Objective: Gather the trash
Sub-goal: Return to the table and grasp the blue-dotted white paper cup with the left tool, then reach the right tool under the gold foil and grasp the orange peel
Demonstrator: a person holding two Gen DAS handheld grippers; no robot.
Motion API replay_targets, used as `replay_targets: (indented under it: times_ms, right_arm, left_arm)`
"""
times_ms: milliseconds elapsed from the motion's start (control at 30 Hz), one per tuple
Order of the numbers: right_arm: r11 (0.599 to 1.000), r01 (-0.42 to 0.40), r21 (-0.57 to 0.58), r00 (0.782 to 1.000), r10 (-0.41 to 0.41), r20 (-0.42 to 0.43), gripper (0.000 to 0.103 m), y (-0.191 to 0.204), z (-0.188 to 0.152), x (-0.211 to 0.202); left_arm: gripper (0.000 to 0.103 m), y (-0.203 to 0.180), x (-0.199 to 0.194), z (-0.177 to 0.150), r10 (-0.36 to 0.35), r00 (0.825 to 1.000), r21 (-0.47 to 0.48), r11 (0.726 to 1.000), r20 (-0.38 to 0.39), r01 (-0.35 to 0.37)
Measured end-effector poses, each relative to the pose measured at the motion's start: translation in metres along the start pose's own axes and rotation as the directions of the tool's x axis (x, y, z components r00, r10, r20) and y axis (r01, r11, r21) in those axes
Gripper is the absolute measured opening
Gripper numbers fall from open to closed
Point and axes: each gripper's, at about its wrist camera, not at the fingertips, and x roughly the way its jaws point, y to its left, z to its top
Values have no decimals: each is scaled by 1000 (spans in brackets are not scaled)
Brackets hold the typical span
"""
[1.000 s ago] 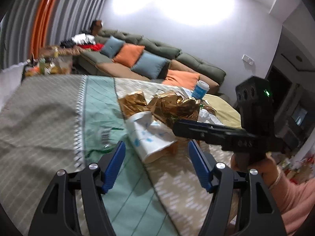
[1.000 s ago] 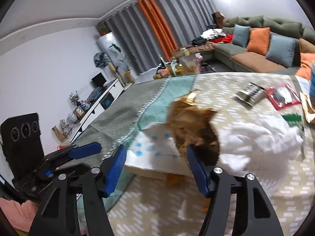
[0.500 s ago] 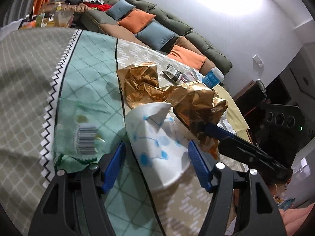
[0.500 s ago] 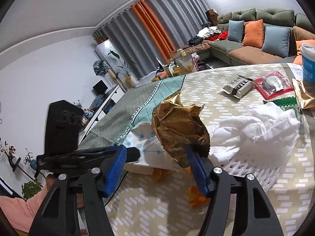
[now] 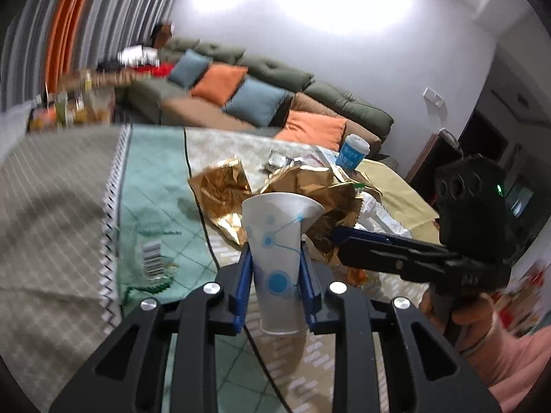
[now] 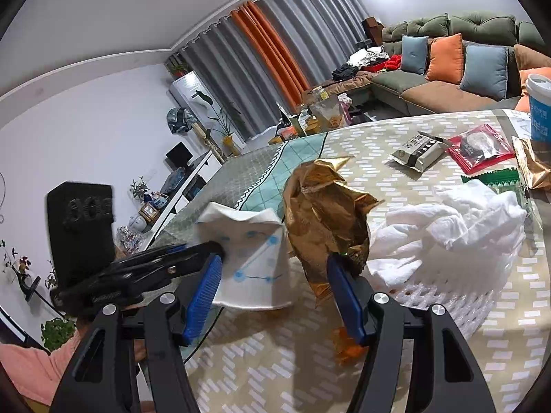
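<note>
1. Left wrist view: left gripper jaws closing, blue pads already pinching the white paper cup, which is squashed and upright above the tablecloth.
2. Right gripper jaws wide apart; gold foil wrapper sits against its right pad, grip unclear.
3. Crumpled white tissue lies just right of the wrapper.

The left tongs are closing on a white paper cup with blue dots, its wall squeezed between the blue pads and its mouth flared upward. Crumpled gold foil wrappers lie just behind it on the patterned counter. The right tongs reach in from the right, touching the foil. A blue lidded cup stands farther back.
</note>
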Motion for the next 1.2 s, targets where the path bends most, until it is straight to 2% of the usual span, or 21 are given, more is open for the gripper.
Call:
replay_targets:
  times_ms: [167, 233, 367, 600, 633, 667, 733, 767, 900, 933, 1033, 1100, 1133, 1200]
  right_arm:
    - [1000, -11, -17, 1000, 11, 0, 64, 5, -2, 0]
    - [1000, -13, -23, 1000, 13, 0, 64, 6, -2, 0]
    - [999, -22, -33, 1000, 22, 1, 64, 13, -3, 1]
    - [998, -37, -55, 999, 37, -14, 64, 20, -6, 8]
    - [997, -42, -62, 999, 41, -21, 61, 22, -7, 9]
    - [996, -53, -72, 998, 51, -36, 53, 26, -8, 12]
    - [993, -66, -95, 996, 61, -58, 45, 33, -10, 18]
    - [992, -68, -105, 996, 61, -66, 43, 36, -12, 20]
    - [990, -102, -99, 992, 94, -85, 41, 46, -16, 31]
    - [989, -113, -94, 991, 105, -83, 37, 47, -16, 32]
    - [987, -150, -60, 986, 145, -77, 36, 48, -17, 34]
    - [985, -163, -50, 985, 160, -68, 25, 49, -19, 33]
    - [986, -158, -52, 986, 154, -68, 12, 49, -20, 33]
    - [986, -156, -61, 986, 151, -70, 11, 52, -22, 33]
  left_arm:
    - [26, -2, -32, -6, 5, 995, 20, 1000, 98, -7]
    - [26, 1, -43, -6, 29, 991, 20, 999, 131, -31]
    - [26, 4, -60, -8, 21, 981, 22, 999, 193, -26]
    - [26, 3, -77, -12, 20, 964, 29, 999, 266, -28]
    - [26, 3, -77, -11, 12, 964, 13, 1000, 265, -16]
    - [26, 6, -76, -11, 2, 965, -6, 1000, 262, -1]
    - [26, 10, -76, -11, 4, 964, -41, 999, 264, 7]
    - [26, 15, -76, -10, -16, 964, -69, 997, 264, 35]
    - [26, 26, -80, -13, -41, 960, -131, 988, 276, 80]
    - [26, 26, -80, -13, -39, 960, -137, 987, 278, 80]
    - [26, 25, -82, -14, -37, 960, -134, 988, 278, 77]
    - [26, 24, -81, -15, -37, 962, -133, 988, 272, 75]
    - [26, 24, -81, -16, -36, 962, -136, 988, 272, 76]
    - [26, 25, -81, -17, -33, 961, -144, 987, 275, 75]
